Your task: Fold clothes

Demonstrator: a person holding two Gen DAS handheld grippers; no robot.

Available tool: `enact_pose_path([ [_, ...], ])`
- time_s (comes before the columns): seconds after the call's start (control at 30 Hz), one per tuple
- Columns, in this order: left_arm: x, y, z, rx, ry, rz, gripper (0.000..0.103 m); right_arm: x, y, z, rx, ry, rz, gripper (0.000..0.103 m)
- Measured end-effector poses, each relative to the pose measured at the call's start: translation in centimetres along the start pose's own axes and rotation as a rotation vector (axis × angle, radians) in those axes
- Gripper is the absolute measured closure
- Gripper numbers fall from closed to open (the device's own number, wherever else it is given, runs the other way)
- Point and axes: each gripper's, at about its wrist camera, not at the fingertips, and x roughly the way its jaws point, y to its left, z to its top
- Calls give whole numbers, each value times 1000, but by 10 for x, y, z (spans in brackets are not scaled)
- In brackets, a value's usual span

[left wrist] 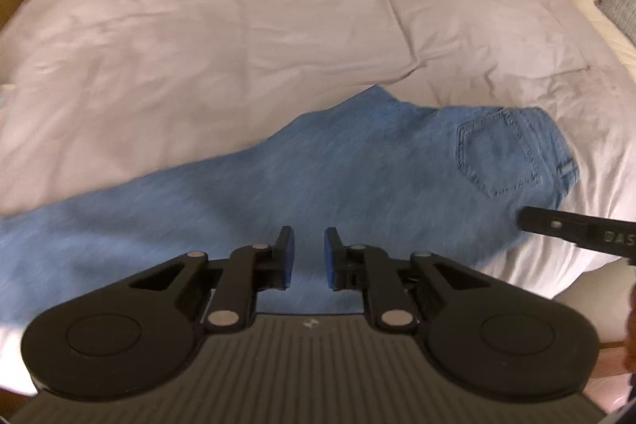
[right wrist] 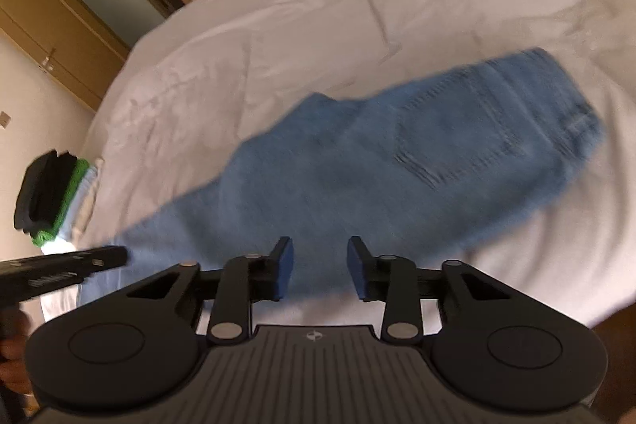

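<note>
Bed [left wrist: 238, 26], white duvet, rumpled, fills both views. Soft, giving surface; anything pressed into it will sink a little.

Jeans [left wrist: 357, 165], light blue denim, lie flat across the near side of the bed. They look already halved lengthwise, one leg on the other, with a single back pocket [left wrist: 497, 153] showing. The waistband [left wrist: 556, 146] is at the right end in the left view; the legs run off to the left. Both views are blurred, so the hems can't be made out.

Handling, as I judge it: denim is heavy for cloth, limp but with body. It won't slip much and nothing about it is fragile. Doubled layers make a thick edge, so the jaws need room to bite through both. The best holds look to be the waistband corner at one end and the leg hems at the other. A mid-panel pinch would probably lift the top layer alone and spoil the fold.

Stack [right wrist: 51, 197] of folded items, dark and green on top, sits at the far left edge of the bed, well apart from the waist end.

Left gripper [left wrist: 309, 257] hangs over the mid-leg denim, pads [left wrist: 289, 257] narrowly apart, nothing seen pinched.

Right gripper [right wrist: 320, 267] is near the edge below the seat, jaws wider apart, empty.
</note>
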Motion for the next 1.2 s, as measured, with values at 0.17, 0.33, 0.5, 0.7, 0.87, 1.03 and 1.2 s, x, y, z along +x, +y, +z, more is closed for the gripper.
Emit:
enact_pose_path([
  [0.17,92,10,37,76,8,-109,91,74,0,50,1,-20,18,70],
  [0.33,185,10,47,199,-6,-194,91,155,-17,87,-51,-63,12,70],
  [0.5,225,26,64,153,-104,-277,93,201,-73,101,-115,-73,-137,103],
  [0.7,204,51,70,-5,-141,-234,92,142,-130,98,21,-225,-159,87],
  [0.87,139,66,2,51,-224,-195,89,74,-145,63,-27,-342,-254,57],
  [1.03,121,99,-69,44,-268,-76,87,79,-170,11,-207,-334,-433,58],
  [1.2,87,145,-105,-73,-361,21,91,79,-176,-6,-228,-420,-481,69],
])
